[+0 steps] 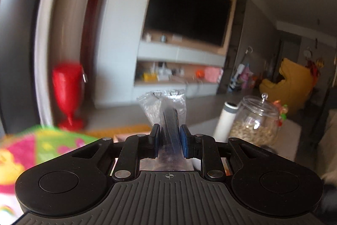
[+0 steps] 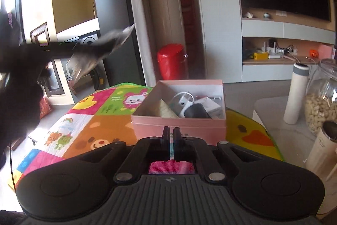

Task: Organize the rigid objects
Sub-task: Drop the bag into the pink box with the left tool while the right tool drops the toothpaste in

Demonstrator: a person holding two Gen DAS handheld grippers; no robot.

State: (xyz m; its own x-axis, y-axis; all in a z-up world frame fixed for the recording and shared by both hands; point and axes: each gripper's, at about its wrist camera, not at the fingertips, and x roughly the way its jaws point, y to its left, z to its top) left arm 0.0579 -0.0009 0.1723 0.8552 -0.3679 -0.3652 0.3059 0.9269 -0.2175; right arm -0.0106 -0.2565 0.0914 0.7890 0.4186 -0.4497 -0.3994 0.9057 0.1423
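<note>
My left gripper [image 1: 167,132] is shut on a dark flat object in a clear plastic bag [image 1: 166,107], held up in the air. The same bagged object [image 2: 99,52] shows blurred at the upper left of the right wrist view, held by the left gripper [image 2: 63,49]. My right gripper [image 2: 171,134] is shut and empty, just in front of an open pink box [image 2: 179,123] on a colourful play mat [image 2: 88,121]. The box holds several items, among them a white cable, a black case and white packs.
A white cylinder bottle [image 2: 296,92], a glass jar of nuts [image 2: 320,102] and a cream tumbler [image 2: 322,151] stand on a white table at the right. A red bin [image 2: 171,61] stands by the wall. A TV unit with shelves is behind.
</note>
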